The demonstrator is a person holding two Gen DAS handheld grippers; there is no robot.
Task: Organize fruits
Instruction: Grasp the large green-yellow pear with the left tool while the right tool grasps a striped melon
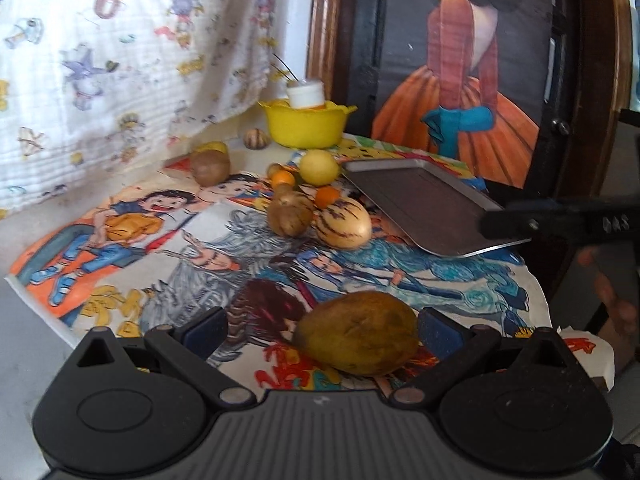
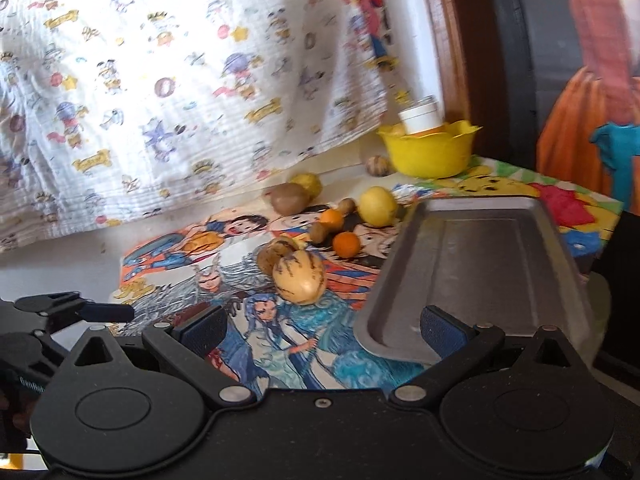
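Note:
My left gripper [image 1: 322, 330] is open, its fingers on either side of a brown-green mango [image 1: 358, 332] lying on the drawn cloth, the right pad close to it. My right gripper [image 2: 322, 330] is open; its right finger [image 2: 442, 330] lies over the near rim of a grey metal tray [image 2: 480, 264], which tilts up off the cloth. In the left wrist view the tray [image 1: 420, 200] stands at right with the right gripper's arm at its corner. A striped pale melon [image 1: 346, 222], brown fruits [image 1: 290, 216], small oranges [image 1: 326, 196] and a yellow lemon [image 1: 319, 166] lie mid-table.
A yellow bowl [image 1: 306, 124] with a white jar [image 1: 306, 94] stands at the back. A brown fruit [image 1: 210, 166] and a small striped one [image 1: 255, 137] lie near the patterned curtain [image 1: 120, 60]. A painted panel in a wooden frame [image 1: 460, 60] stands behind. The table edge runs at right.

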